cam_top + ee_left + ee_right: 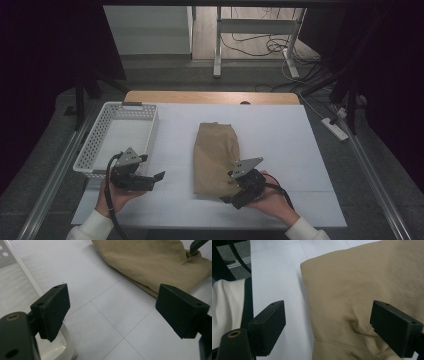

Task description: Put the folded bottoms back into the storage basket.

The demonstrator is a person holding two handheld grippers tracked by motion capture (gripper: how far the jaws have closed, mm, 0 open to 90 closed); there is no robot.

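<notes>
A folded tan cloth (215, 155) lies in the middle of the white table mat (280, 140). My right gripper (229, 189) is at the cloth's near right corner, open, one jaw over the fabric and the other over bare mat. In the right gripper view the cloth (362, 290) spans the gap of the open right gripper (332, 326). My left gripper (152, 170) stands open beside the basket, apart from the cloth. In the left gripper view the left gripper (117, 311) has only mat between its jaws, with the cloth (155, 262) farther off.
A white perforated basket (117, 135) sits at the table's left; its rim (27, 277) runs close past my left jaw. A white sleeve (227, 307) shows at the left of the right gripper view. The table's wooden far edge (210, 97) lies beyond the mat.
</notes>
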